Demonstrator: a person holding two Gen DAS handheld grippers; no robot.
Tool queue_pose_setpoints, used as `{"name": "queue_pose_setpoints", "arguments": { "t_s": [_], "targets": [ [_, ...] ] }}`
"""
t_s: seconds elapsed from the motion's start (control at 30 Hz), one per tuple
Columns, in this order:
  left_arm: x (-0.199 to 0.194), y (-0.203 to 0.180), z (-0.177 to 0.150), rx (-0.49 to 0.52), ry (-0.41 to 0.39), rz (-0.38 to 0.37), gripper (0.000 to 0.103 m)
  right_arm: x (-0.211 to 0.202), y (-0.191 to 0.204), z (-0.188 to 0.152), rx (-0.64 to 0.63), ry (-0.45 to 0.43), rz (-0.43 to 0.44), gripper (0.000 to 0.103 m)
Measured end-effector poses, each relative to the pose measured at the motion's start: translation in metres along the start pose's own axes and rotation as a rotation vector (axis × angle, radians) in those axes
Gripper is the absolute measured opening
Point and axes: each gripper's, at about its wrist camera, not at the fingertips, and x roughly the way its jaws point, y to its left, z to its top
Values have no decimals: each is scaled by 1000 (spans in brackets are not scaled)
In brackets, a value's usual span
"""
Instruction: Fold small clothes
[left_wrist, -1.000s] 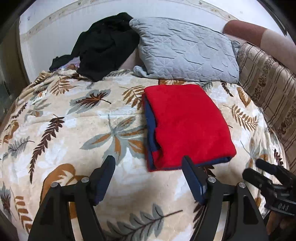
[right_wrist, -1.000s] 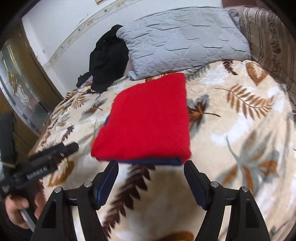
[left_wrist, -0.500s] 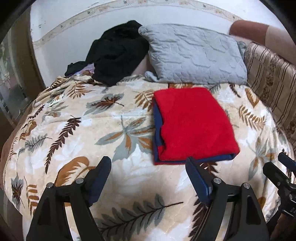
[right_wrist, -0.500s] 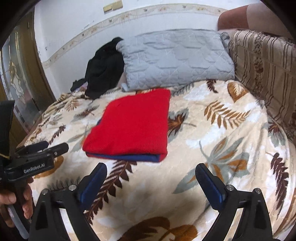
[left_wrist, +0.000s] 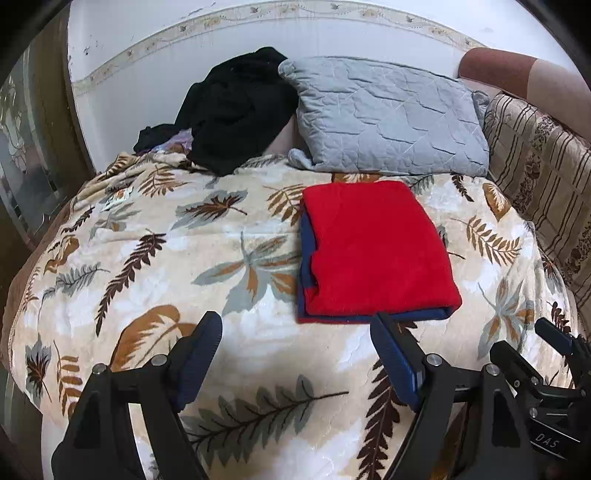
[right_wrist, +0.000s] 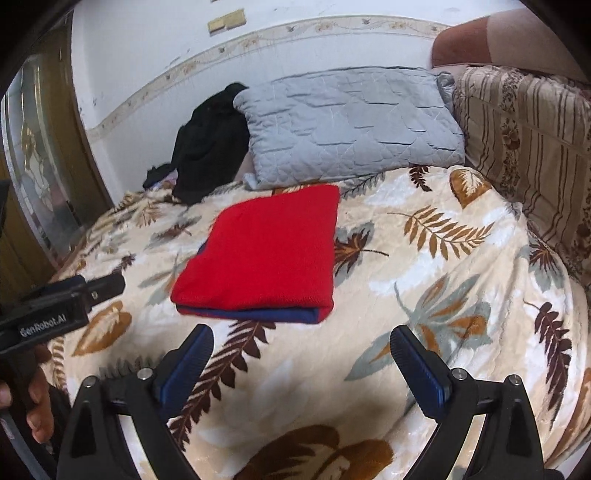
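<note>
Left wrist view shows the folded red knit garment with a blue inner layer (left_wrist: 376, 251) lying flat on the beige leaf-patterned plush blanket (left_wrist: 147, 266), just in front of the grey quilted pillow (left_wrist: 388, 118). I count one red garment, one pillow and one heap of black crumpled clothing (left_wrist: 236, 110) near the wall; how many pieces are in this heap I cannot tell.

The left gripper (left_wrist: 295, 354) is spread wide and holds nothing; it hangs above the blanket, near the front edge of the garment. The right gripper (right_wrist: 301, 354) is also wide apart and empty, a little back from the same edge.

I think the garment is soft, light and limp, so it will sag if it is lifted at one point only. The plush blanket probably grips it a little. If it must be moved, it is better to pinch all layers together at the two front corners, so that the fold does not open.
</note>
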Motion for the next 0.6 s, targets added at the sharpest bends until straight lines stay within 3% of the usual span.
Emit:
{"name": "queue_pose_setpoints", "arguments": {
  "t_s": [0.33,0.6],
  "targets": [
    [7,6,-2,-28,1,11,83,-4,12,23,-52,-10,-53,98],
    [4,9,3,-26,-30,-16,92,5,18,27,-76,24,-74,98]
  ]
}}
